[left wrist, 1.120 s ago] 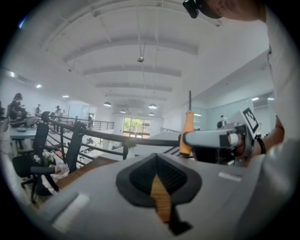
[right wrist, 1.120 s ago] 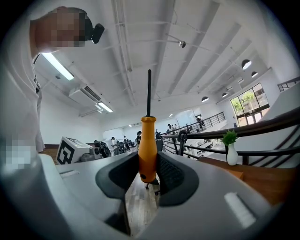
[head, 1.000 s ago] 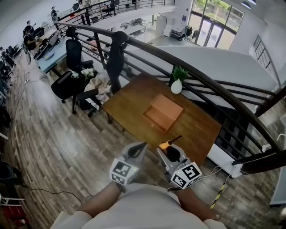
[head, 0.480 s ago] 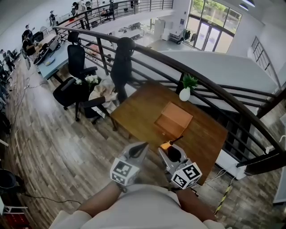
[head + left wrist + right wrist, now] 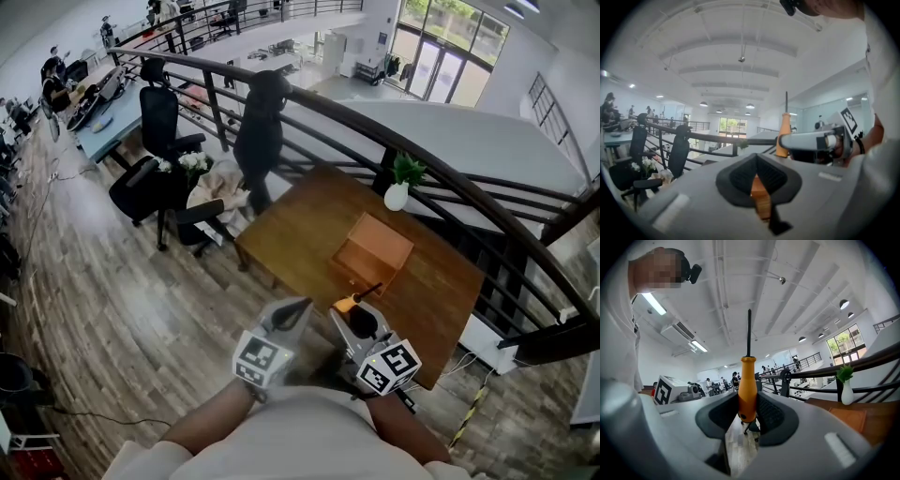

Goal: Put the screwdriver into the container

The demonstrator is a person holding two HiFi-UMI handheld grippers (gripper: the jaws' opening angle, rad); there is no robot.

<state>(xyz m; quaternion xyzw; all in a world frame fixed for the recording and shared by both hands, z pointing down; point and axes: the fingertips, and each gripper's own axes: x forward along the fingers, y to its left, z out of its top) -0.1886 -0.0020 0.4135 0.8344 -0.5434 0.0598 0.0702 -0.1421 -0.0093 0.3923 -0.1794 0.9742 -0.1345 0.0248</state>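
Orange screwdriver (image 5: 746,390), one, in right tool (image 5: 746,411)

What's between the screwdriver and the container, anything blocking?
Nothing visible. The right gripper holds the screwdriver by its handle, shaft up, near the table's edge. The container looks open on top, and the tabletop on its near side is bare. The vase stands beyond it, off the path.

Table (image 5: 300,234), container (image 5: 375,251) and vase (image 5: 397,196) shifted right and lower in head view, slightly nearer the person.
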